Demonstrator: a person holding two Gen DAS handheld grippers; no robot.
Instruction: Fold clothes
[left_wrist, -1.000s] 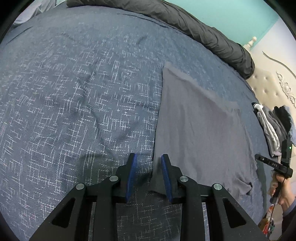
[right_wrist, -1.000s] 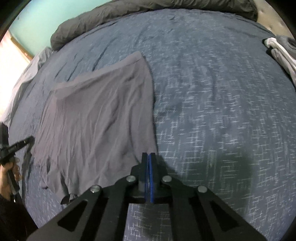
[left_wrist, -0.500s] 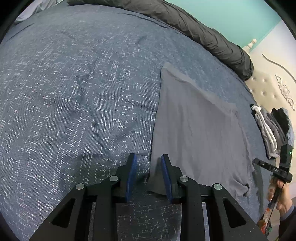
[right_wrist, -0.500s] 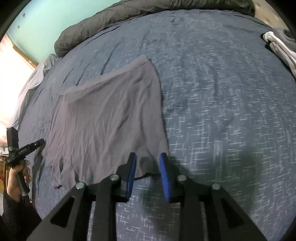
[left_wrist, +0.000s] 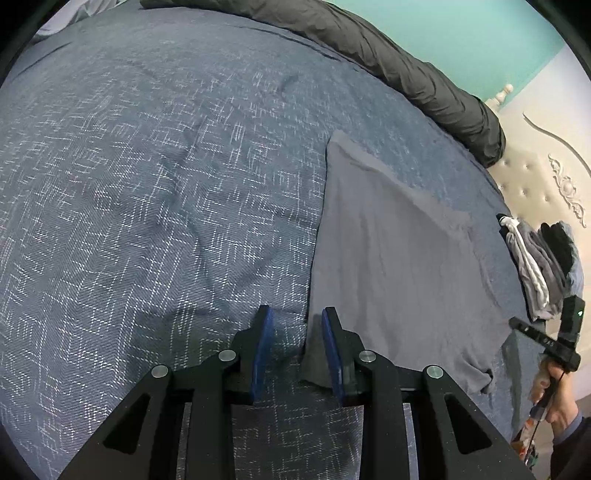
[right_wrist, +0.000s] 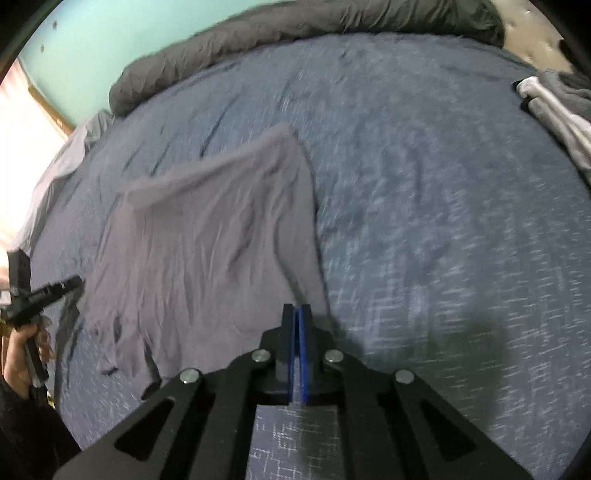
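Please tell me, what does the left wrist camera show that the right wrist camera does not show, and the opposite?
Only the left wrist view shows the left tongs open at the near corner of the gray shirt, and a cream tufted headboard with carved trim.

Only the right wrist view shows the right tongs shut at the shirt's near edge, and a bright window on the left; whether cloth is pinched is unclear.

Both show the blue bedspread, the dark rolled duvet, the teal wall and the clothes pile.
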